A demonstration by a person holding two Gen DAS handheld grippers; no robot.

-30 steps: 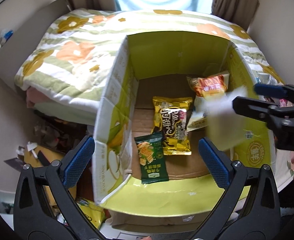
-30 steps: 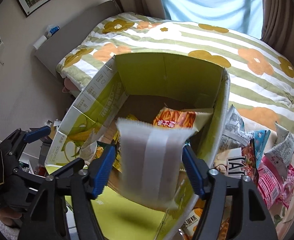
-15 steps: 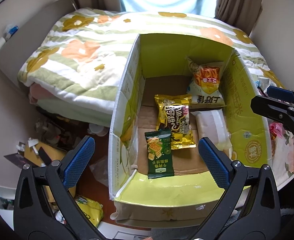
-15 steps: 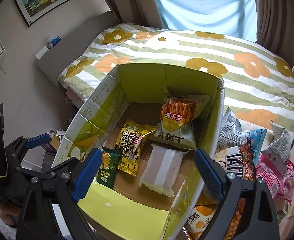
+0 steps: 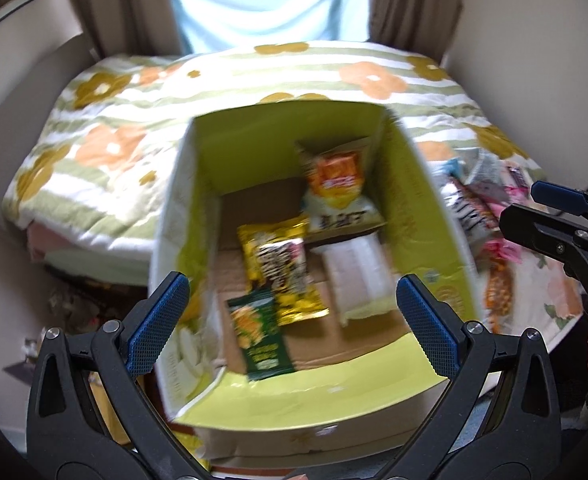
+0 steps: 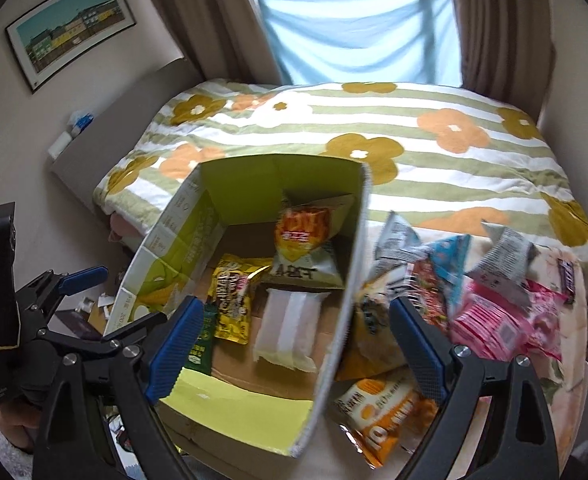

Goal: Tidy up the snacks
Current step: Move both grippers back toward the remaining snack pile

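An open yellow-green cardboard box [image 5: 426, 208] stands against the bed. On its floor lie a green pack [image 5: 259, 332], a yellow pack [image 5: 279, 268] and a plain white pack [image 5: 360, 276]; an orange-and-white chip bag [image 5: 336, 184] leans in the far corner. My left gripper [image 5: 291, 320] hovers open and empty above the box's near edge. My right gripper [image 6: 298, 344] is open and empty too, above the box's right wall [image 6: 350, 280], with the white pack [image 6: 285, 328] below it. Each gripper shows in the other's view: the right gripper [image 5: 534, 212], the left gripper [image 6: 73, 280].
Several loose snack bags [image 6: 494, 312] are heaped on the flowered bedspread [image 6: 414, 136] right of the box, an orange bag [image 6: 378, 412] nearest. Clutter lies on the floor [image 5: 81, 300] left of the box. A curtained window and a headboard shelf stand behind the bed.
The white pack left my right gripper and now lies in the box. The right jaws widened. Both grippers rose and drew back from the box; the right one shifted towards the snack heap.
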